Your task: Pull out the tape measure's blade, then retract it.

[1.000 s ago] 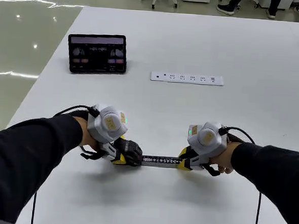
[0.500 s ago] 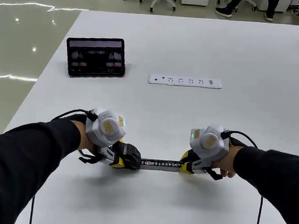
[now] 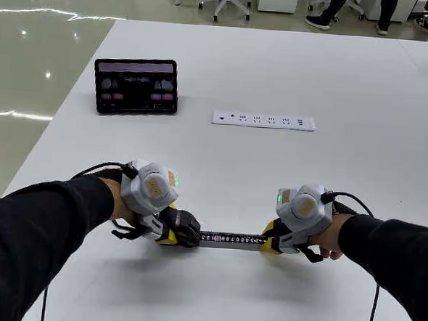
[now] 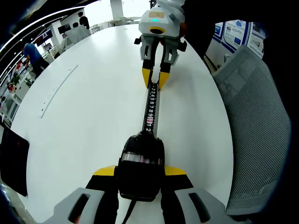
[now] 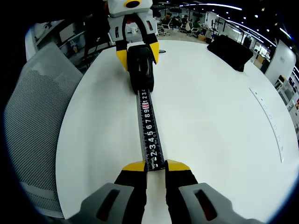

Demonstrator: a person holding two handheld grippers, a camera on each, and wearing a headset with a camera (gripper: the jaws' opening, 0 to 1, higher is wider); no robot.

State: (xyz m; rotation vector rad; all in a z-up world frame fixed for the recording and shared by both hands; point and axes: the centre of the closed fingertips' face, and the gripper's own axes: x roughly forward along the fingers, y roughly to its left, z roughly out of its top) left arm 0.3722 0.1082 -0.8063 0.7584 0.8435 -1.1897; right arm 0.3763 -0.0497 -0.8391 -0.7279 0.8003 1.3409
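Task item: the black tape measure case (image 3: pixel 183 226) is found at the 6 o'clock edge of the white counter (image 3: pixel 271 171) in the head view.
Blade: the blade (image 3: pixel 231 239) is drawn out of the case toward 3 o'clock and lies straight. Whether it rests on the counter or runs just over it cannot be told. Printed figures up to about twelve are exposed in the right gripper view.
Left claw: the left claw (image 4: pixel 140 170) is closed around the case, with one jaw pressed on each flank. The case is thereby held at the 9 o'clock end of the blade.
Right claw: the right claw (image 5: pixel 156 167) is closed almost fully, and the blade's free end is pinched between its yellow tips.
Step in hand: this is judged to be the pull-out, with only a short length drawn so far.
Method advised: the case is to be held still and level while the pull is made straight along the blade's own line toward 3 o'clock. Sideways or upward drift is to be avoided, since the blade may be twisted or buckled.
Grip caution: a firm pinch on the free end is required. If it is lost, the blade is likely to snap back into the case.
Retraction: the blade should be fed back under control, not released.
Surroundings: a tablet (image 3: pixel 136 85) at 10 o'clock and a power strip (image 3: pixel 264 120) at 12 o'clock are well apart from the work.
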